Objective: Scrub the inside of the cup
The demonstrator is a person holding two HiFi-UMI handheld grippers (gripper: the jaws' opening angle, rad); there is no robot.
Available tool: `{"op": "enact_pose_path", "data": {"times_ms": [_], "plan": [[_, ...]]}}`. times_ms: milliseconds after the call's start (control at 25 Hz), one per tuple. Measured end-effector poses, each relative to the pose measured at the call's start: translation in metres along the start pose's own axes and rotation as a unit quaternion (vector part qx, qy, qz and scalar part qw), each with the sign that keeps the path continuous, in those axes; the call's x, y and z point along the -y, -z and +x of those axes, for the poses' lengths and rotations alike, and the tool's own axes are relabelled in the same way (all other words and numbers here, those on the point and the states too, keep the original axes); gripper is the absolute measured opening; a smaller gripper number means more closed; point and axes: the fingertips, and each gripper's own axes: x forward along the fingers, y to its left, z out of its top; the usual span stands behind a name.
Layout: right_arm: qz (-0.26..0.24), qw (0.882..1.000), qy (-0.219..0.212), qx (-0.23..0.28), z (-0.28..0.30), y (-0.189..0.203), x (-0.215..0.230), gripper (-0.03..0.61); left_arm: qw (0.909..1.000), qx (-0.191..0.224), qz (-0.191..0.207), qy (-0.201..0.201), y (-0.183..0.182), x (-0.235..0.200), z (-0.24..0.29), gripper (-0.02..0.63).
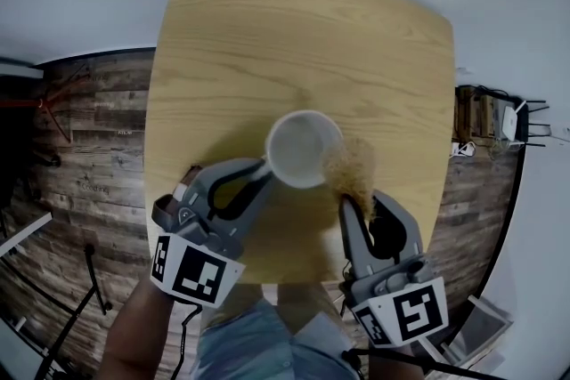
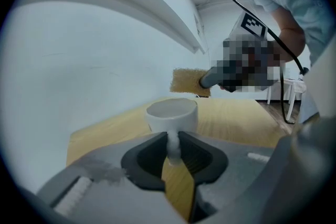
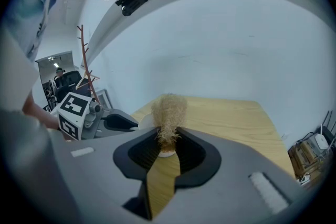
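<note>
**Cup (image 1: 303,149) held by its handle (image 2: 172,148)**

Left tool (image 2: 173,140) clamps the thin handle; the cup stands upright mid-desk (image 1: 267,31). It's likely hard, glazed, slippery and breakable, so the handle seems the surest hold. Right tool (image 3: 167,140) pinches a soft scrubber (image 3: 169,110) just beside the rim.

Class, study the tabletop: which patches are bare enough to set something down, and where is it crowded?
Bare: the far half of the table beyond the cup, plus strips along its left and right edges. Crowded: the near side, where the left gripper clamps the cup's handle and the right gripper holds the scrub pad beside the cup.
</note>
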Motion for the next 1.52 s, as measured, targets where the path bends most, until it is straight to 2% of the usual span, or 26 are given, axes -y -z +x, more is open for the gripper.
{"op": "enact_pose_path", "data": {"times_ms": [280,600,840,1200,1520], "plan": [[-0.005,1.0,-0.001,-0.001,-0.008,-0.009,0.008,0.084,0.9988,-0.035,0.017,0.03,-0.015,-0.004,0.0,0.095],[-0.063,0.997,-0.034,-0.014,-0.018,-0.025,0.034,0.083,0.9887,-0.105,0.084,0.067,-0.027,-0.001,0.002,0.095],[-0.134,0.987,-0.079,-0.034,-0.015,-0.036,0.051,0.083,0.9866,-0.122,0.083,0.069,-0.032,-0.001,0.006,0.095],[-0.167,0.977,-0.121,-0.058,-0.008,-0.032,0.041,0.083,0.9778,-0.152,0.121,0.079,-0.03,-0.003,0.005,0.095],[-0.216,0.962,-0.149,-0.076,-0.007,-0.029,0.034,0.081,0.9632,-0.182,0.164,0.111,-0.038,-0.003,0.011,0.095]]}}
